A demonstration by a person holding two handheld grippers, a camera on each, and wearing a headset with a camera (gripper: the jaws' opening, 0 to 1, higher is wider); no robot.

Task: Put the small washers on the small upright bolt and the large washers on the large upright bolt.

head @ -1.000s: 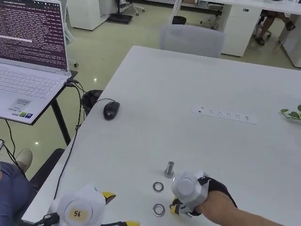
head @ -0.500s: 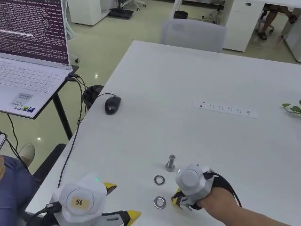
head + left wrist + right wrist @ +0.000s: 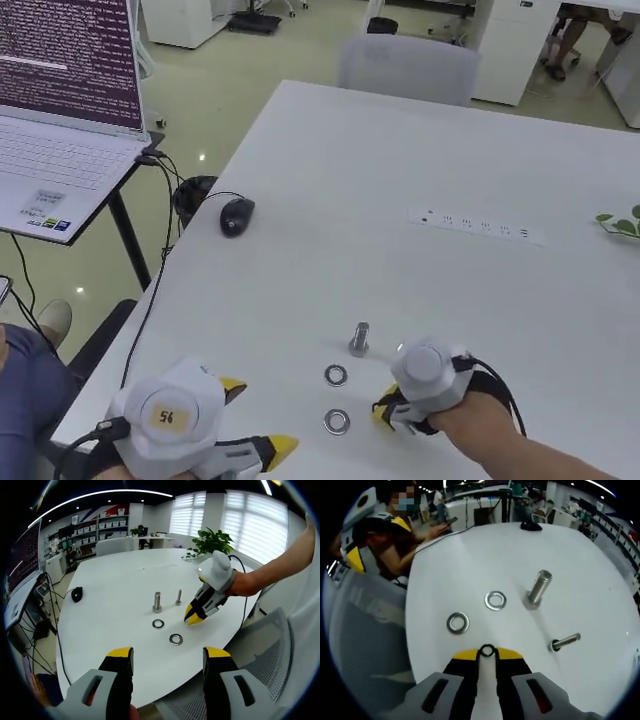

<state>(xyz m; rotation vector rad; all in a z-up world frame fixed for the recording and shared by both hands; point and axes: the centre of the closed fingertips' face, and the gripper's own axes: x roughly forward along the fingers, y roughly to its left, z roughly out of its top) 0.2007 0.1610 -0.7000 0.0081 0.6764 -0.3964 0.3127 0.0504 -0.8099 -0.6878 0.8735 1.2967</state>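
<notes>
— Right gripper (image 3: 487, 655) state?
— Clenched on a small washer (image 3: 487, 650), low over the worktop (image 3: 470, 555) near its front edge, close to the small bolt (image 3: 565, 641).
— Left gripper (image 3: 167, 657)?
— Released, jaws spread wide, at the front edge. Near large washer (image 3: 337, 421) and far large washer (image 3: 336, 375) lie flat beside the upright large bolt (image 3: 359, 339).

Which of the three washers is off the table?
The small washer, pinched between the tips of the right gripper. The near large washer and the far large washer both lie flat on the table.
</notes>
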